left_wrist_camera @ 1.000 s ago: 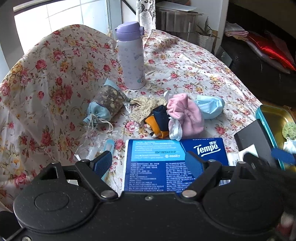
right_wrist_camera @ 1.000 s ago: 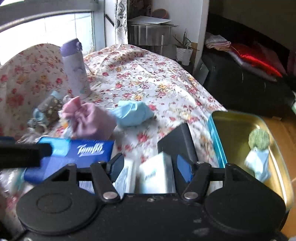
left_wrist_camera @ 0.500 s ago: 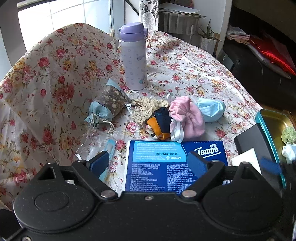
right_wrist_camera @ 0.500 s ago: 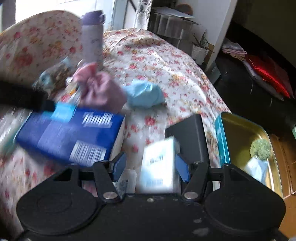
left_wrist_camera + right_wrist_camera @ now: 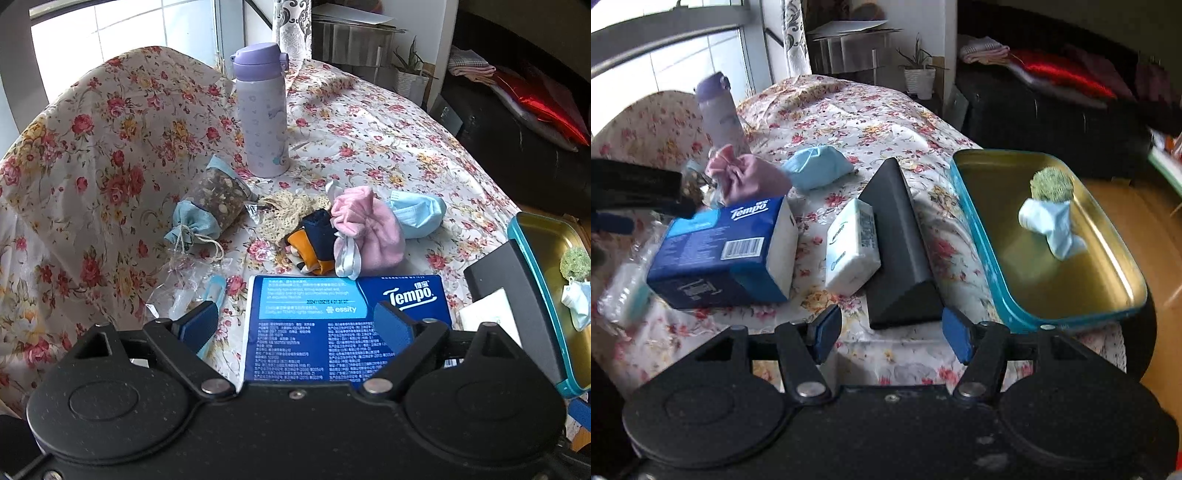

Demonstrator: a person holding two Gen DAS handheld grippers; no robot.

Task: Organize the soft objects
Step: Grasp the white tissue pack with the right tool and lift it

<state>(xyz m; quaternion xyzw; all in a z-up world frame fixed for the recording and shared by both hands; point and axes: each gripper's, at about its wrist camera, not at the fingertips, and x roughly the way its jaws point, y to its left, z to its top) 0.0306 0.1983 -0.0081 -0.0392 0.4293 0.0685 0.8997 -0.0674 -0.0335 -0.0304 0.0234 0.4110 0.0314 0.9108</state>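
Left tool (image 5: pixel 293 323): spread wide, just been opening, gripping nothing; hovering over a blue Tempo tissue pack (image 5: pixel 347 325) at lower centre of the left wrist view, one pad left of the pack, the other in front of its top face. Pack lying flat on the floral-clothed surface (image 5: pixel 369 122). Just above the pack in that frame, clustered and touching: a navy-and-orange soft toy (image 5: pixel 314 240), a pink drawstring pouch (image 5: pixel 365 229), a light blue face mask (image 5: pixel 417 216). Left of these, a cream lace piece (image 5: pixel 284 214) and a blue-ended sachet (image 5: pixel 214 206) lying on its side. Upright beyond them, upper centre, a purple bottle (image 5: pixel 262 114). Crumpled clear wrapper (image 5: pixel 184 291) at lower left, beside the left pad. Right tool (image 5: pixel 890 330): partly open, empty, nothing pinched between its pads. Straight ahead in the right wrist view, a dark wedge-shaped block (image 5: pixel 897 243), with a small white tissue packet (image 5: pixel 853 247) leaning against its left side. At the right of that frame, a teal-rimmed tin (image 5: pixel 975 236) on the surface edge, holding one green-topped white soft piece (image 5: pixel 1051 206) in its upper part.
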